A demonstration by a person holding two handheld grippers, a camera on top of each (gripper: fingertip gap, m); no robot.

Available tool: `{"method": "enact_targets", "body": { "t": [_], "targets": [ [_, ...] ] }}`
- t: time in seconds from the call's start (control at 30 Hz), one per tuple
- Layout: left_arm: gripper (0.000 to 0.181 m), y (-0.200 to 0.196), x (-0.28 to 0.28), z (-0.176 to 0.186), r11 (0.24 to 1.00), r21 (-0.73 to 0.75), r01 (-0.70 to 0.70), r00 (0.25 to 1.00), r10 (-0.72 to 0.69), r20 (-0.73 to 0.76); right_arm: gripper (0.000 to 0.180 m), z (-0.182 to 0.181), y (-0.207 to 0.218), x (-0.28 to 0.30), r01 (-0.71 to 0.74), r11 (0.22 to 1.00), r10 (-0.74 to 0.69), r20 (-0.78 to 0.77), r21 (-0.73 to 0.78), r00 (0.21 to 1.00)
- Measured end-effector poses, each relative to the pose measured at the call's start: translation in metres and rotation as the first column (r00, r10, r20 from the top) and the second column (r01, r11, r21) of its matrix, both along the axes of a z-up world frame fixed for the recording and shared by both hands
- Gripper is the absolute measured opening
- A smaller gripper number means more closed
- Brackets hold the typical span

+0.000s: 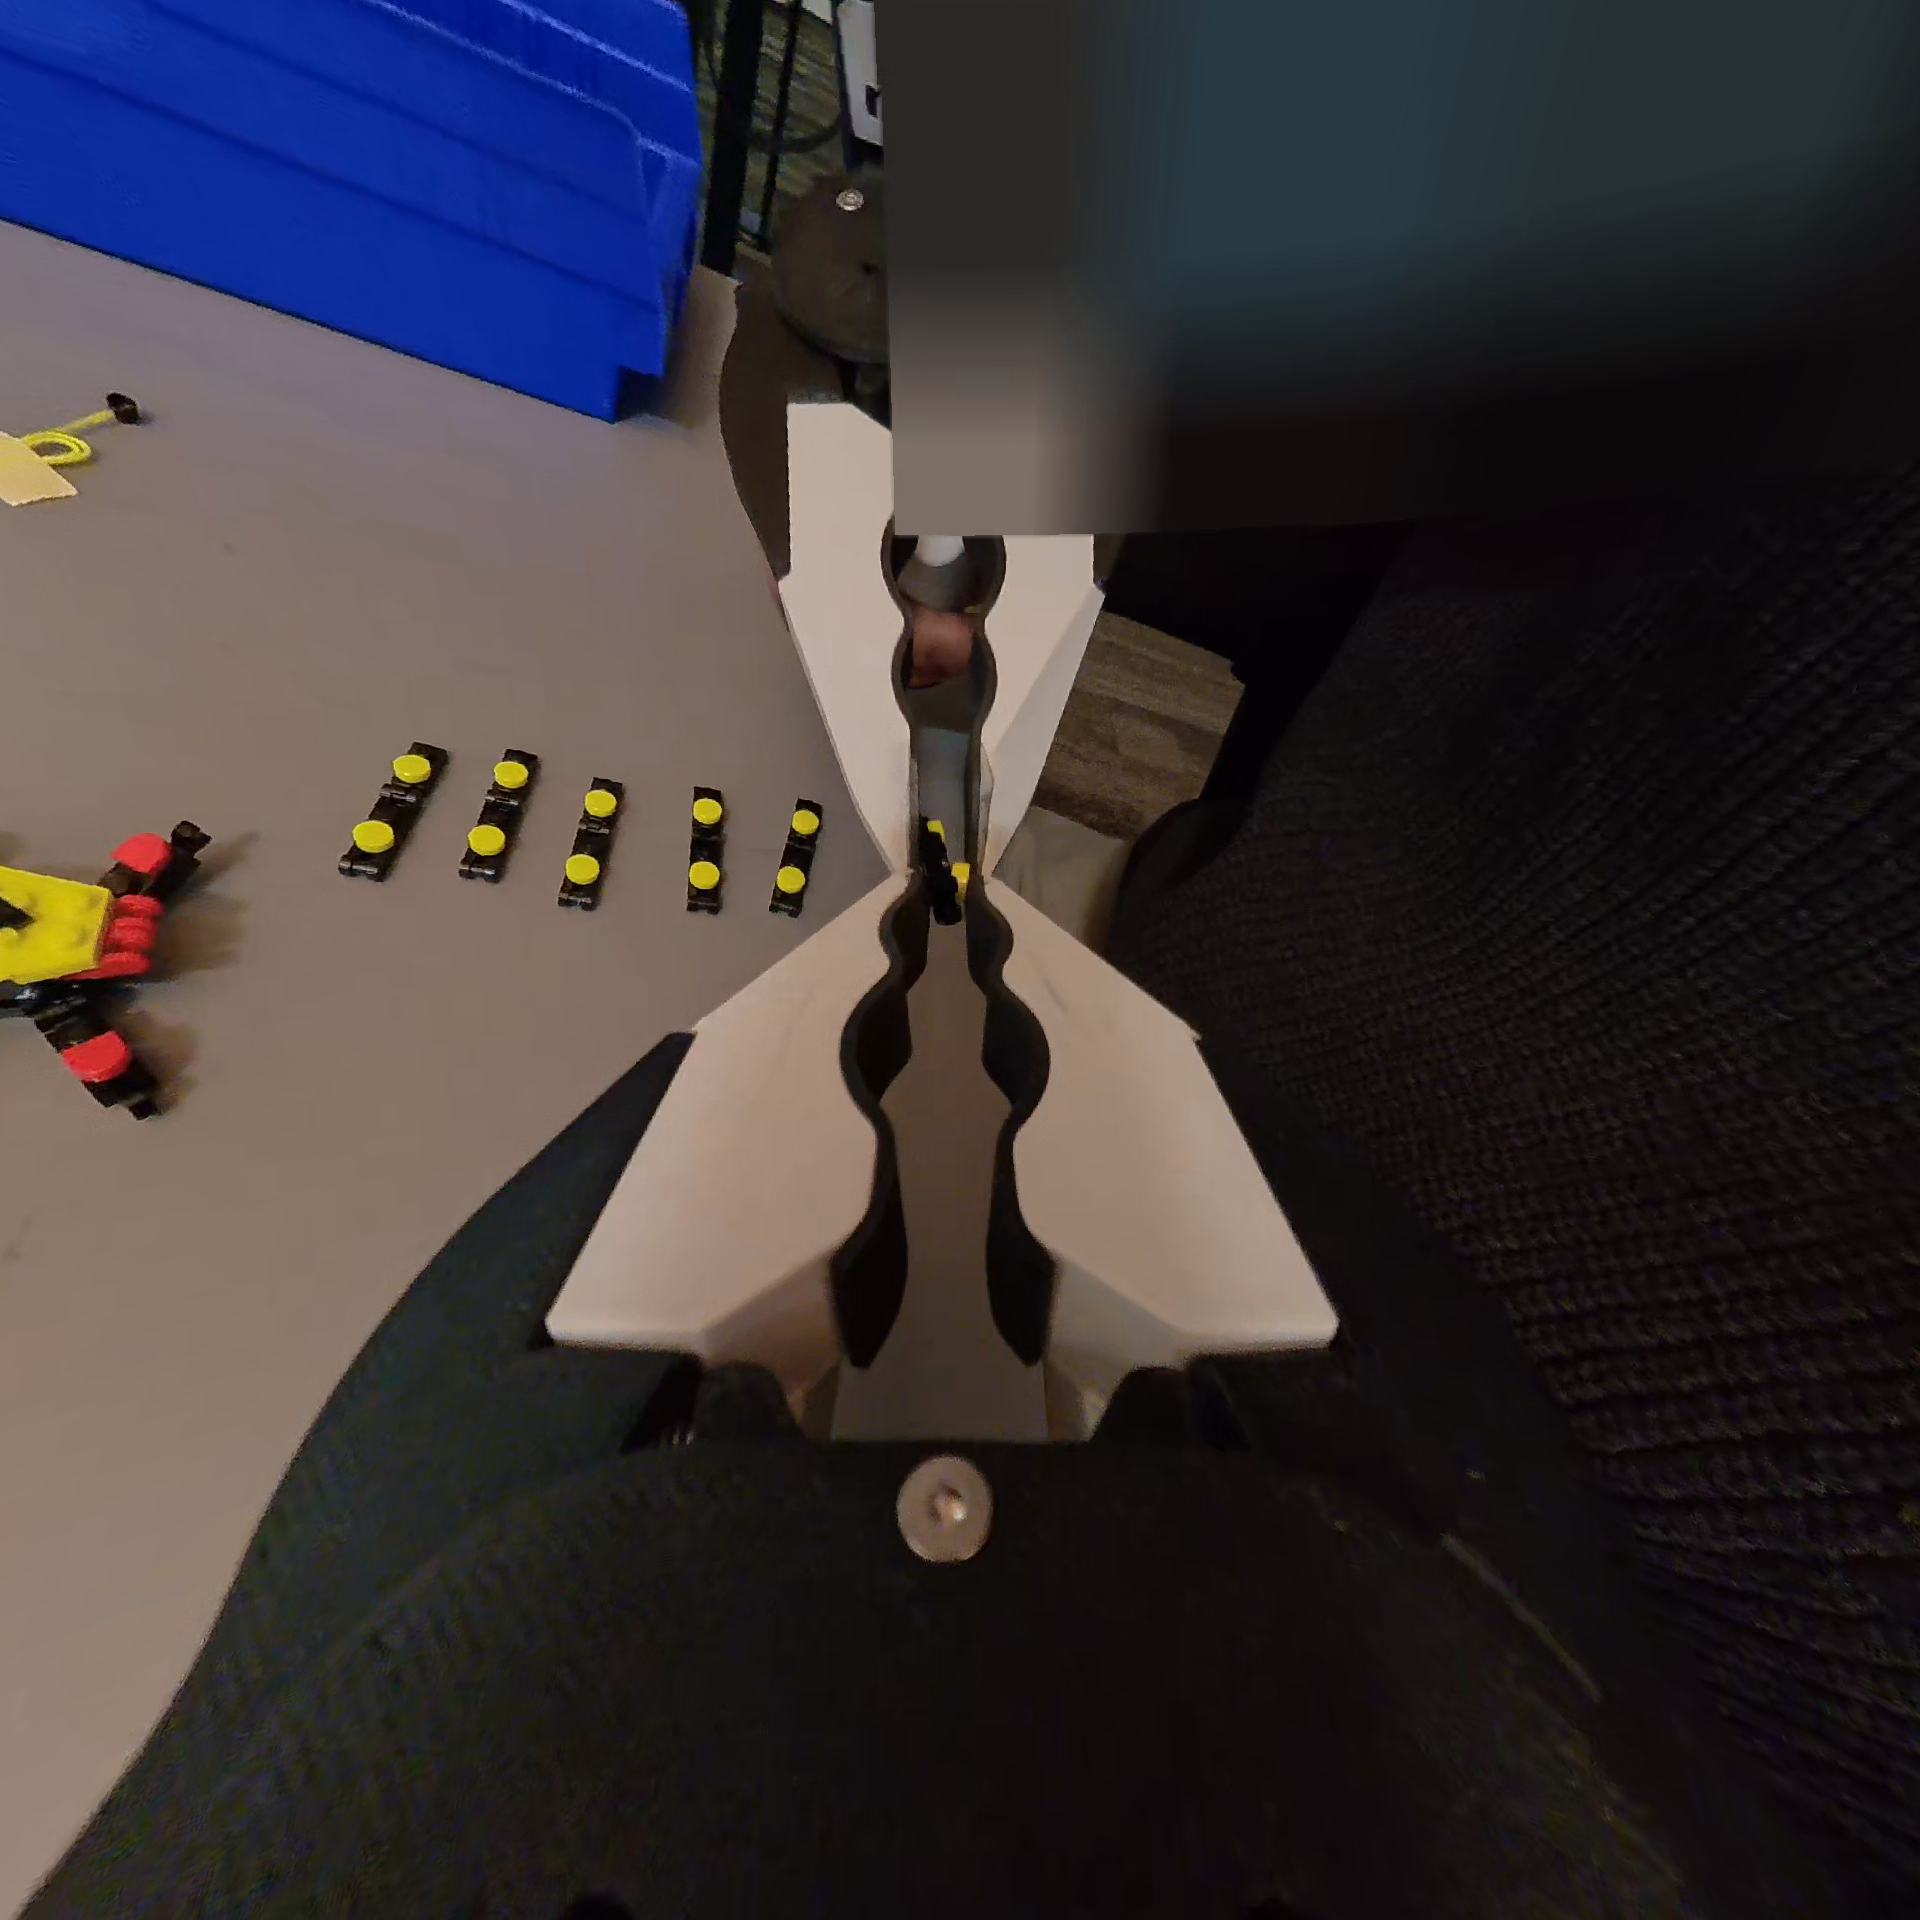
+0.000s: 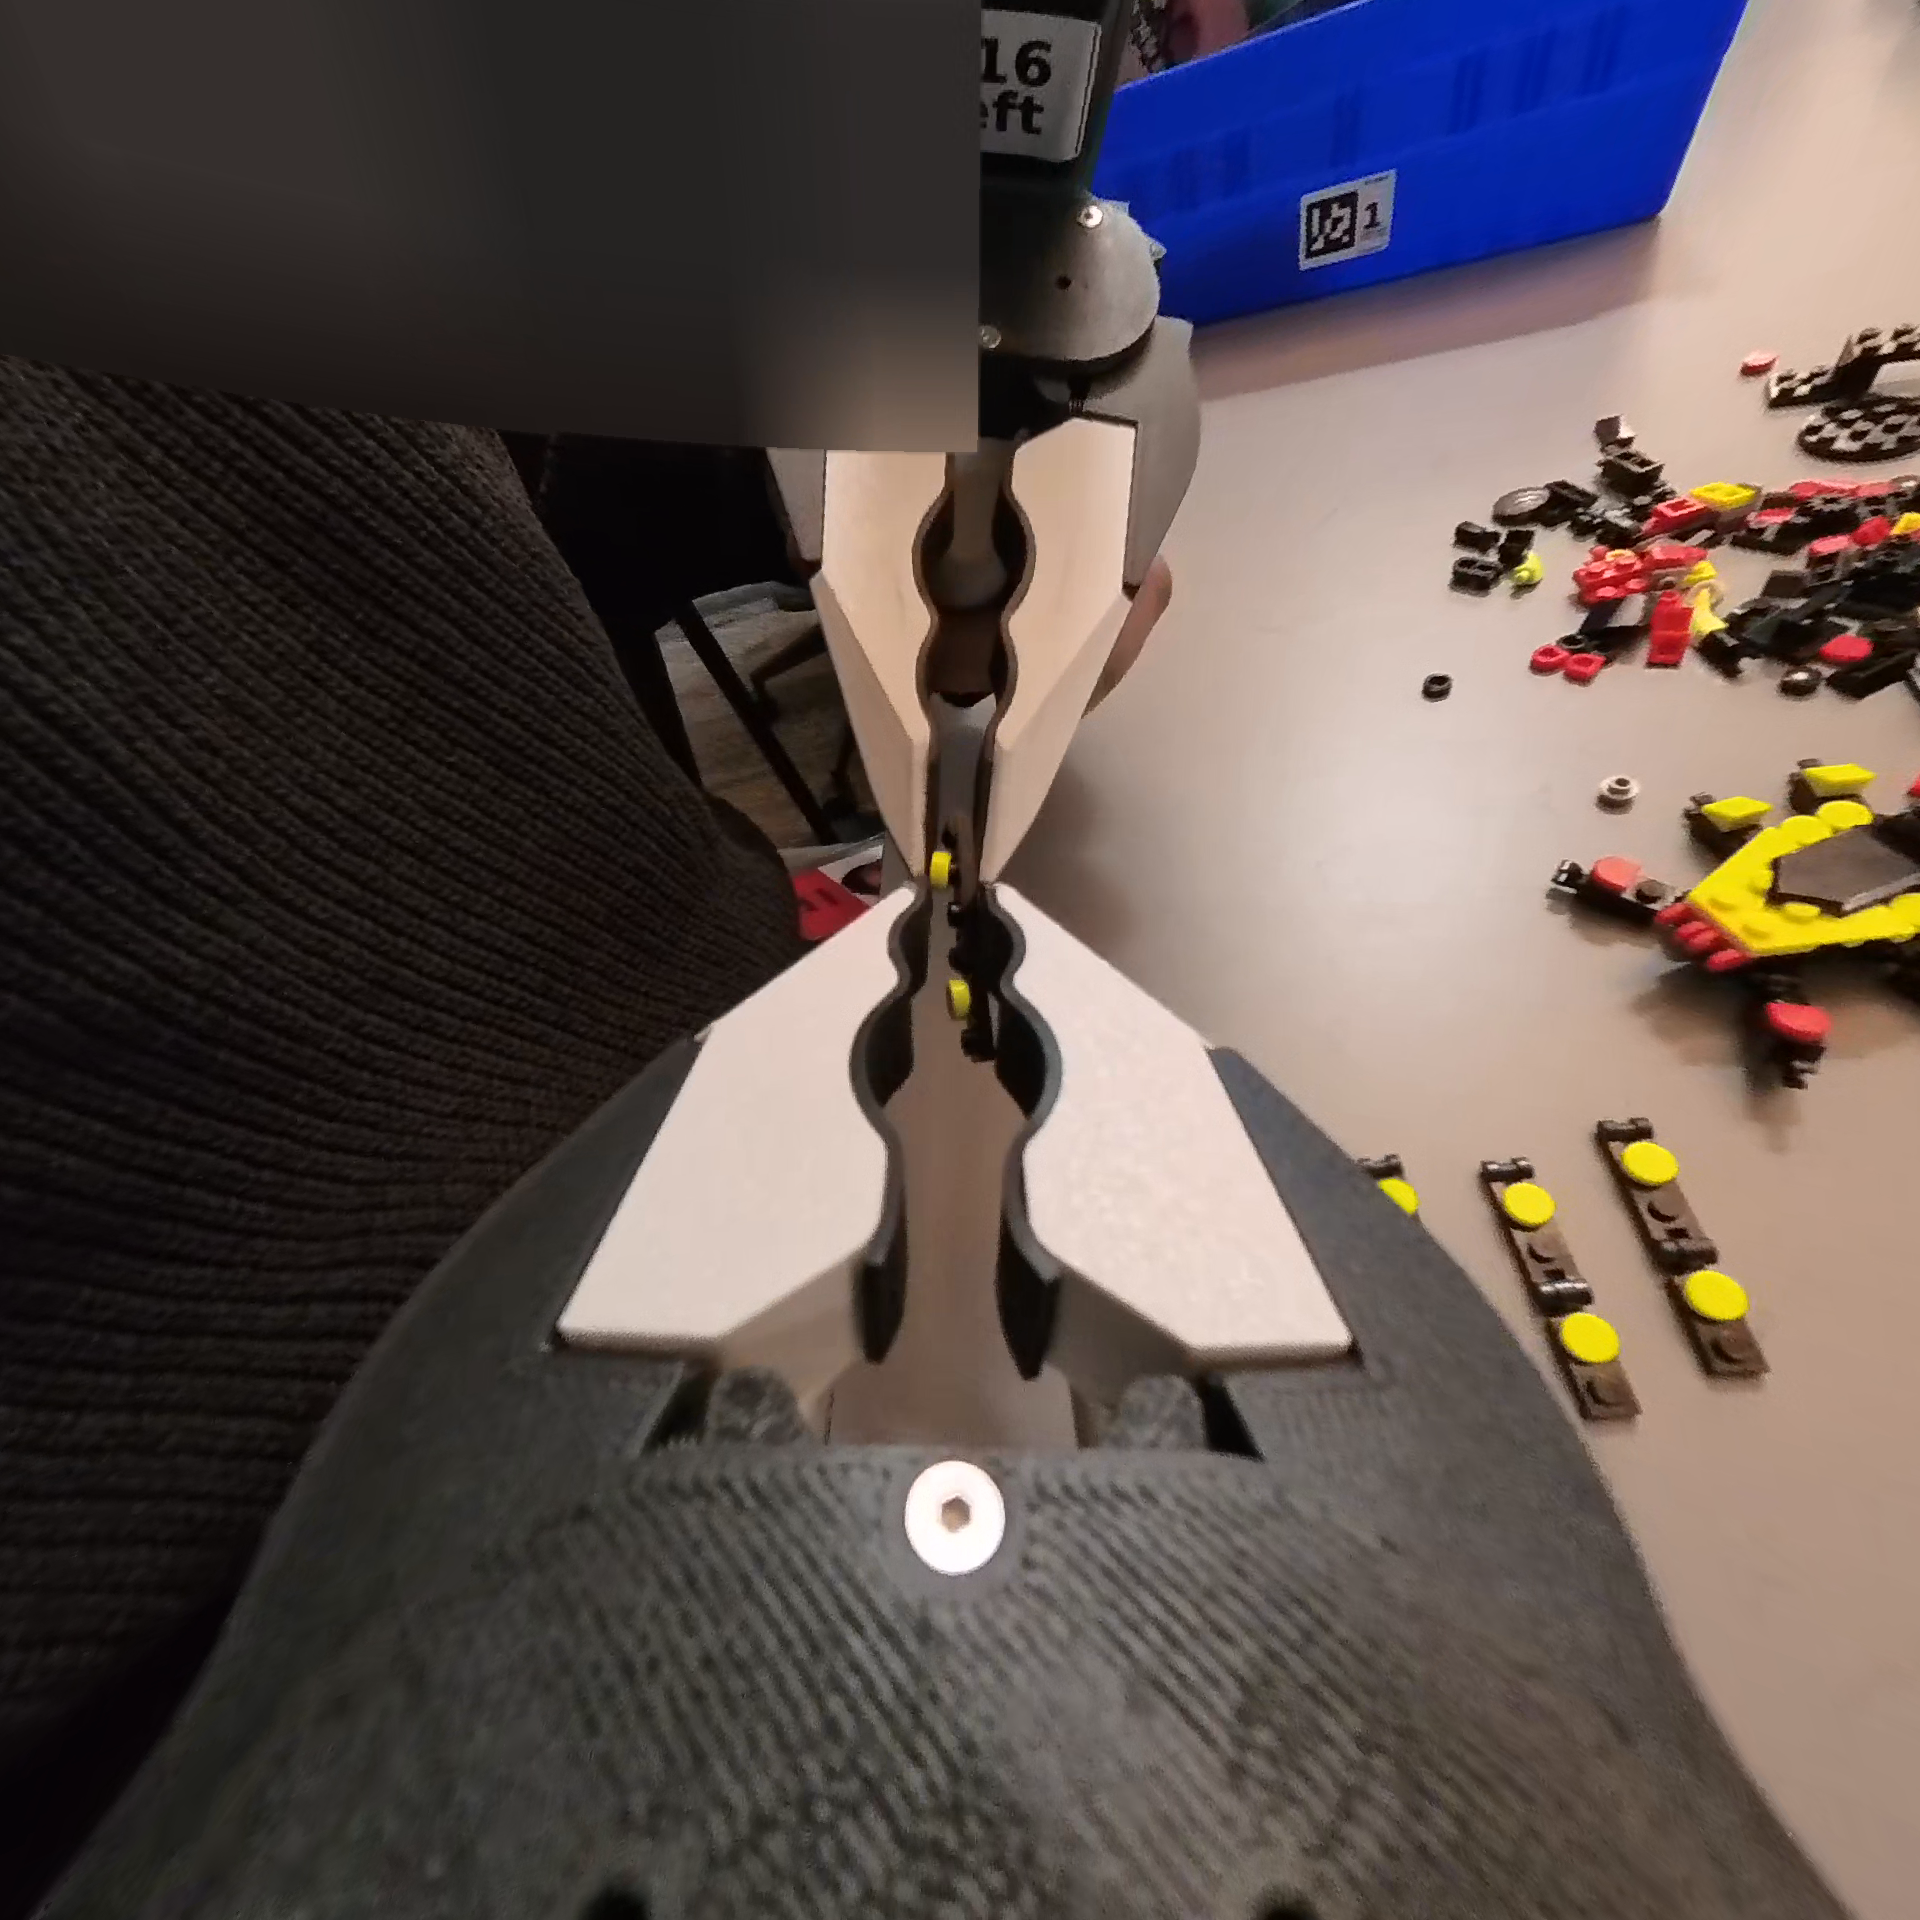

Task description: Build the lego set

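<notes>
A black lego strip with yellow studs (image 2: 958, 966) is held in the air off the bench edge, pinched at both ends. Left gripper (image 1: 943, 883) and right gripper (image 2: 961, 940) meet tip to tip, jaws of each clamped on it. Five matching strips (image 1: 587, 844) lie in a row on the grey bench (image 1: 364, 623), near a yellow-and-red assembly (image 1: 73, 935).

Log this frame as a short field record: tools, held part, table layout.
left tool: shut on black-and-yellow strip
right tool: shut on same strip, tip to tip with left
black-and-yellow strip: held off the table edge between both
finished strips: five in a row on table
partial model: yellow, red, black
loose parts: piled near blue bin
</notes>
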State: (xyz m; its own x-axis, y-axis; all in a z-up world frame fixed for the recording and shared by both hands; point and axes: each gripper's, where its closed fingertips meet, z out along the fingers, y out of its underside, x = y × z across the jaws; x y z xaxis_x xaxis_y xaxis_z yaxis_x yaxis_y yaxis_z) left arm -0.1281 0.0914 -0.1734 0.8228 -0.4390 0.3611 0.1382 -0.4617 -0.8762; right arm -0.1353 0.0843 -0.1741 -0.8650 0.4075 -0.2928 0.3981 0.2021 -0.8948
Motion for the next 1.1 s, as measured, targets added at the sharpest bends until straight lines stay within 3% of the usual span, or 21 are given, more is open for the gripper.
{"method": "enact_targets", "body": {
  "t": [0.37,0.8,1.1],
  "targets": [
    [0.005,0.0,0.0,-0.008,1.0,-0.023,-0.006,0.998,0.004,-0.066,0.004,-0.009,0.0,0.0,-0.004,0.998,0.002,0.026,0.066,1.0],
    [0.006,-0.002,0.004,-0.018,0.997,-0.08,0.014,0.995,-0.021,-0.093,0.004,-0.017,0.0,0.004,-0.018,0.984,0.03,-0.061,0.178,0.998],
    [0.008,0.0,-0.003,-0.014,0.996,-0.081,-0.033,0.998,0.028,-0.059,0.003,-0.013,0.002,-0.003,0.029,0.987,-0.012,-0.101,0.16,0.995]
  ]
}}
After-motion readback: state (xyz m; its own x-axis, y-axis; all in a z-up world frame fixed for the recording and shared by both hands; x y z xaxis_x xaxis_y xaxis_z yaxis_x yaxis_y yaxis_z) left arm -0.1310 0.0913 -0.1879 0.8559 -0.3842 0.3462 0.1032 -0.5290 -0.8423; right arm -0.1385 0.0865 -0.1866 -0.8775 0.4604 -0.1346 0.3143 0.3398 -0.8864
